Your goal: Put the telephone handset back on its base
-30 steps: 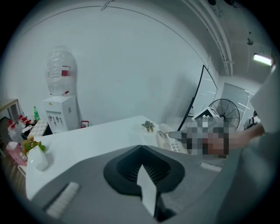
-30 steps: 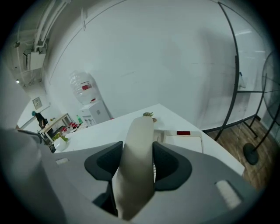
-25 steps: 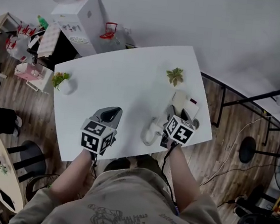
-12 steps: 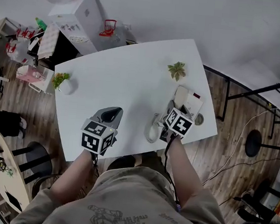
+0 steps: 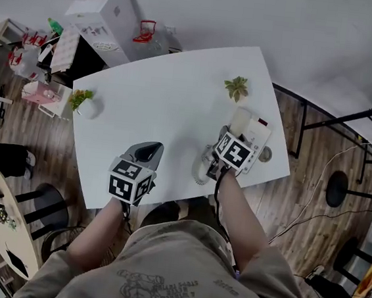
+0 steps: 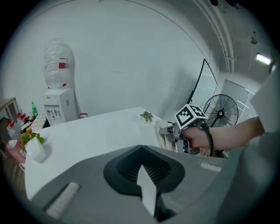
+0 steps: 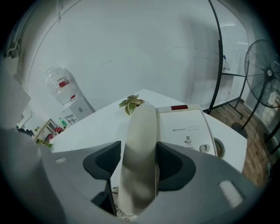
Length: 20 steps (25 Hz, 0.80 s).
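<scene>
- The handset [image 7: 141, 131] lies lengthwise down the left side of the base [image 7: 186, 124], which looks like the cradle. The right gripper [image 5: 229, 140] has just been opening its fingers. The handset sits between them, loose rather than clamped.
- Biggest worry imo: I can't tell if both ends have actually dropped into their cups. If one end is riding on the cradle's lip, it could rock off and land on the worktop [image 5: 158, 96] left of the base.
- The fingers sit very close to the handset on both sides. Backing out at a slant could let a pad catch it and drag it out of the cradle. Pulling out in line with the handset looks safer.
- The coiled cord [image 5: 202, 173] is bunched up just beside the base's near-left corner, right under the right gripper. If it snags on the way out, it'll yank the handset along with it.
- The base itself looks light and sits close to the worktop's right edge, so a bump could shove it further that way.
- The left gripper [image 5: 147, 153] has its fingers together on nothing and hangs well left of the base. It isn't bracing anything, so any tug moves the whole phone.
</scene>
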### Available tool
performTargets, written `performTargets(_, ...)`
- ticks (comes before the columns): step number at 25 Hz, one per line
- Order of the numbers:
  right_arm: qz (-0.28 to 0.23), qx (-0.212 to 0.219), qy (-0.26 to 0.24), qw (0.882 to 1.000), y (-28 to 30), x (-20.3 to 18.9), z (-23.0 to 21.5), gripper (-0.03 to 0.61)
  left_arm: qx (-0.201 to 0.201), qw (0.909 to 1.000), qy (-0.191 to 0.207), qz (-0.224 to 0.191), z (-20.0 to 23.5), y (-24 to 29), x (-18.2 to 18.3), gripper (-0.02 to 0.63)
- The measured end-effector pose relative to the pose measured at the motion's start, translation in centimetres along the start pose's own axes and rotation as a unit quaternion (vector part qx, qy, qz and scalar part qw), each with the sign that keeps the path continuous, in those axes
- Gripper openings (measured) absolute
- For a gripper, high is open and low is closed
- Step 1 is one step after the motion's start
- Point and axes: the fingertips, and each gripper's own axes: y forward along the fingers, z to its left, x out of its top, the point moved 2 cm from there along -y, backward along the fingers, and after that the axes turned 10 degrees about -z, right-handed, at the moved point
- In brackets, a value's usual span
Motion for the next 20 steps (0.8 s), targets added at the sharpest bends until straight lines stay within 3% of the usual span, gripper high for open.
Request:
performTargets(8,-0.009,0.037,-0.025,0.999,-1.9,1.6,-0.6,0.288,0.012,0.9998,-0.001,-0.018,0.1,-0.5,0.8,0.000)
performTargets(13,-0.032,0.095,-0.071,0.992,-4.3,4.5,0.1,0.262,0.024,0.9986,0.007,-0.047,0.2,-0.9,3.1,0.000)
performTargets(16,-0.056,0.144,-0.075,0.985,-6.4,7.0,1.3,0.193,0.034,0.9968,0.015,-0.071,0.3,-1.3,5.2,0.000)
performTargets(20,-0.089,0.207,-0.076,0.971,-10.0,10.6,3.8,0.176,0.048,0.9921,0.031,-0.111,0.7,-2.5,8.4,0.000)
